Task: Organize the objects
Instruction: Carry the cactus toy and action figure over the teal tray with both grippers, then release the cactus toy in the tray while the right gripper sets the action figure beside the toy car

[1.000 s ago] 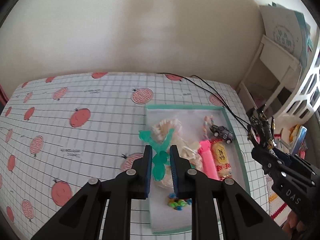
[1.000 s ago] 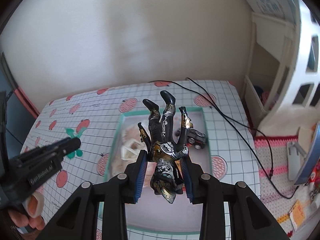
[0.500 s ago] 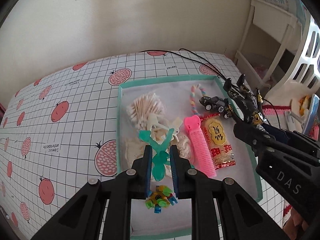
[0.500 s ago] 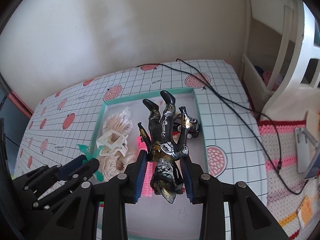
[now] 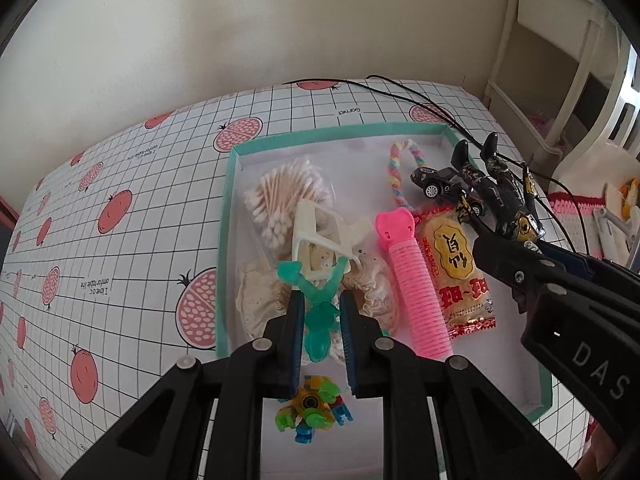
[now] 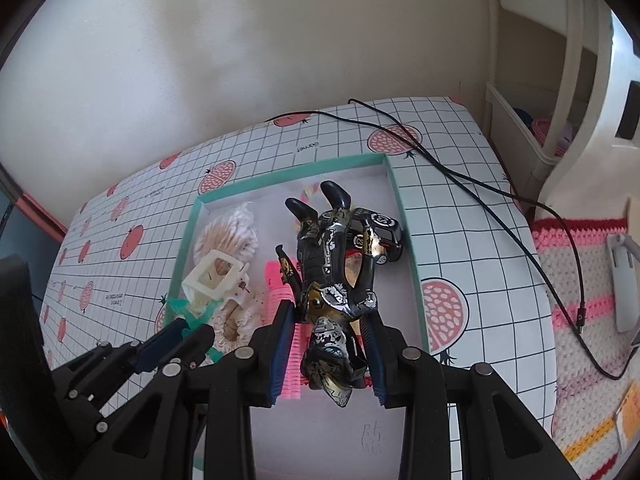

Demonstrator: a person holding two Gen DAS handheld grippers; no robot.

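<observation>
My left gripper (image 5: 319,306) is shut on a translucent green Y-shaped toy (image 5: 316,300), held above the teal-rimmed tray (image 5: 224,216). My right gripper (image 6: 328,312) is shut on a black and gold action figure (image 6: 332,268), legs pointing away, over the tray's right half. The same figure (image 5: 500,196) shows in the left wrist view at the tray's right edge. In the tray lie cotton swabs (image 5: 280,196), a white plastic frame (image 5: 316,236), a pink comb (image 5: 412,280), a snack packet (image 5: 460,268), a black toy car (image 5: 438,180), a pastel braided loop (image 5: 396,172) and a colourful spinner toy (image 5: 312,408).
The tray rests on a white grid cloth with pomegranate prints (image 5: 128,208). A black cable (image 6: 480,184) runs across the table's far right corner and down to a crocheted rug (image 6: 580,280). White furniture (image 5: 560,60) stands at the right, the wall behind.
Both grippers have moved forward and lower over the tray, which now looks larger. The left gripper came in from the tray's left side. Both holds are unchanged.
</observation>
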